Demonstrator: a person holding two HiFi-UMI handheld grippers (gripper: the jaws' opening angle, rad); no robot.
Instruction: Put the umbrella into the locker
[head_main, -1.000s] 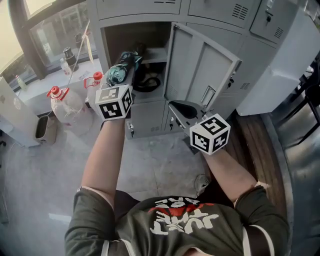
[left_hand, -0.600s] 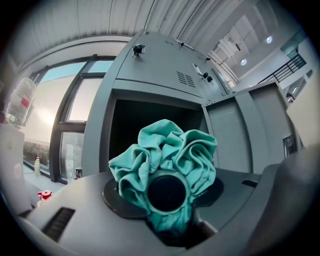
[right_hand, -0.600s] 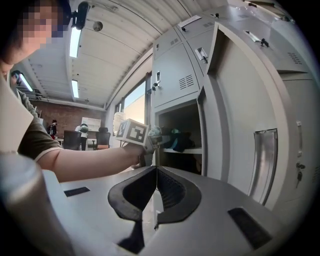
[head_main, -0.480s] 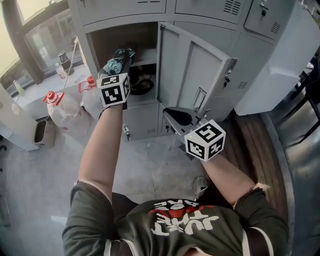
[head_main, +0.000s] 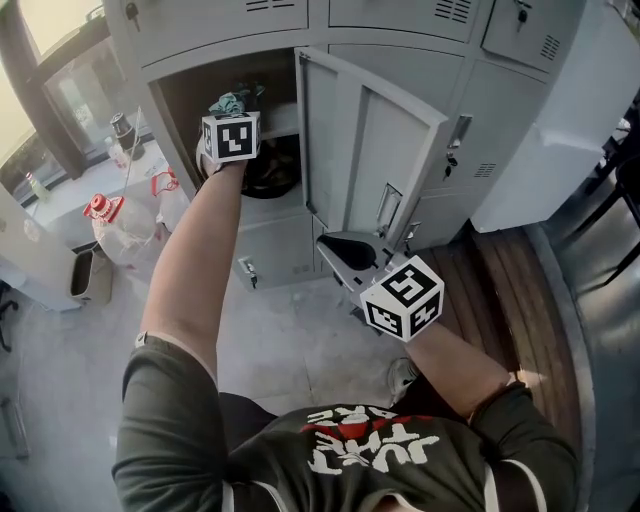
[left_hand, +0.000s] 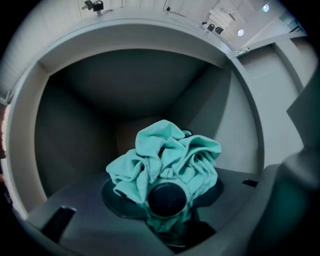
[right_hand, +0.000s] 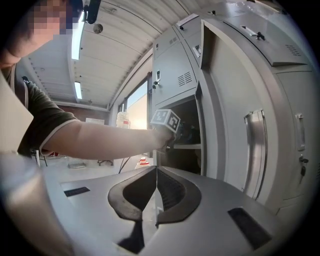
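The folded teal umbrella (left_hand: 167, 160) sits between the jaws of my left gripper (left_hand: 168, 222), its black tip cap facing the camera. In the head view the left gripper (head_main: 233, 118) reaches level into the open upper compartment of the grey locker (head_main: 190, 95), and the umbrella (head_main: 231, 101) pokes past the marker cube. Bare compartment walls fill the left gripper view. My right gripper (head_main: 347, 252) hangs lower, in front of the open locker door (head_main: 375, 150). In the right gripper view its jaws (right_hand: 156, 192) are pressed together with nothing between them.
A dark coiled item (head_main: 270, 165) lies on the shelf below the umbrella. Two clear jugs with red caps (head_main: 105, 215) and a small bin (head_main: 85, 275) stand on the floor at left. A wooden platform (head_main: 510, 280) and a white cabinet (head_main: 565, 110) are at right.
My left arm has stretched forward, carrying the umbrella from in front of the locker into its upper compartment. The right gripper has hardly shifted.
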